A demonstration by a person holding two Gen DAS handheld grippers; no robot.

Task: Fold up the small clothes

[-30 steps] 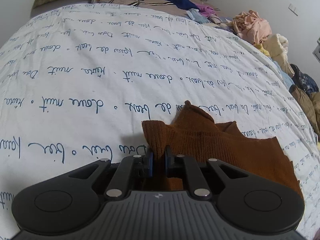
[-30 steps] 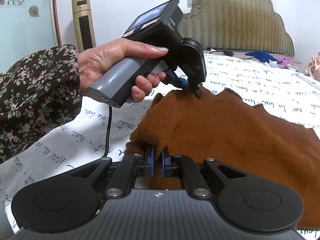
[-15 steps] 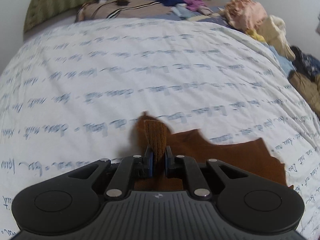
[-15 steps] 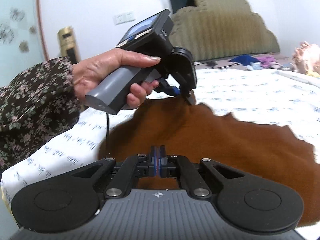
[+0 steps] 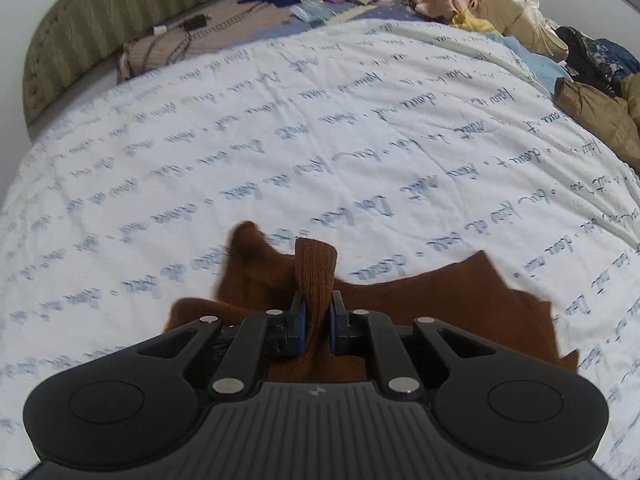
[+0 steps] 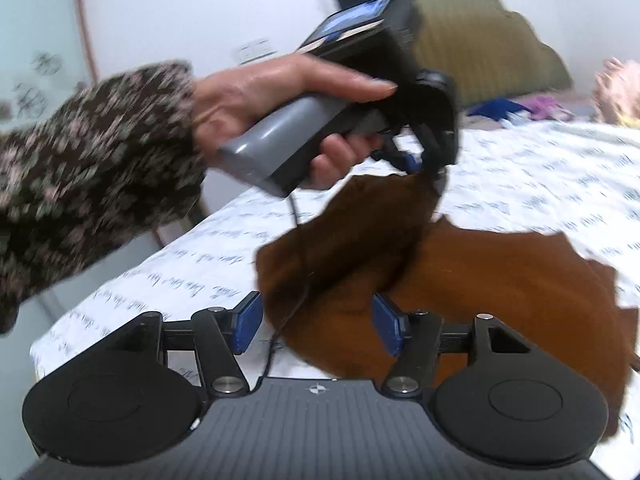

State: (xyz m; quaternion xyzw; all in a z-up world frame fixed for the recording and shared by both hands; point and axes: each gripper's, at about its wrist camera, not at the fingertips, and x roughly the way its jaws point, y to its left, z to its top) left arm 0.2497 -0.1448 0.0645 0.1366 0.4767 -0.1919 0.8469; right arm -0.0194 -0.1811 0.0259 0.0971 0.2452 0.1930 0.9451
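Left gripper (image 5: 317,330) pinching a raised fold of the brown knit garment (image 6: 500,280) above the script-printed bedspread (image 5: 280,152), right gripper (image 6: 318,322) opening, pads clear of the cloth lying between them.

Black grippers, floral sleeve

The right gripper (image 6: 316,326) has black linkage arms, silver screws and blue pads (image 6: 246,326); behind it, a dark flowered sleeve (image 6: 92,168) and grey handle (image 6: 296,144) trailing a black cable (image 6: 294,280).

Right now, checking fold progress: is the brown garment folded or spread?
Partly folded: left gripper lifts one edge of the brown garment over; the rest lies flat.
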